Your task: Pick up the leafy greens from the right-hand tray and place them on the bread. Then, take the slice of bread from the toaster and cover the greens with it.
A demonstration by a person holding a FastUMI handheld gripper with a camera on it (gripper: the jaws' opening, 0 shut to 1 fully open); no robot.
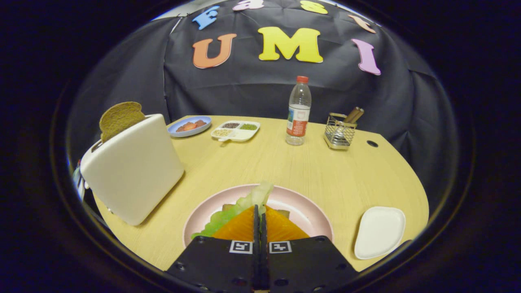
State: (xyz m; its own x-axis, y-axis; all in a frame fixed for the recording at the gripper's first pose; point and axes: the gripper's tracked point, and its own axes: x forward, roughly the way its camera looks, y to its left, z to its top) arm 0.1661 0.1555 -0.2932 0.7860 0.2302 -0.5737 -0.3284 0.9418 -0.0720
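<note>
Our jaws (259, 221) were pressed together on the leafy greens (244, 205), low over the bread (284, 213) on the pink plate (303, 207). We judged it best to open only once the greens lay flat (toaster (132, 175) slice (120, 118) waiting left).

The camera rides the tool (260, 221), seemingly low over the plate (303, 205), facing across the table (285, 167)

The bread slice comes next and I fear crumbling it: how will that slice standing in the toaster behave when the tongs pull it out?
The bread slice stands upright, well clear of the toaster slot, so it is probably stiff, not floppy. It looks thin and dry, so likely light, and a hard pinch may crack it. The tongs are closed over the leafy greens on the pink plate.
</note>
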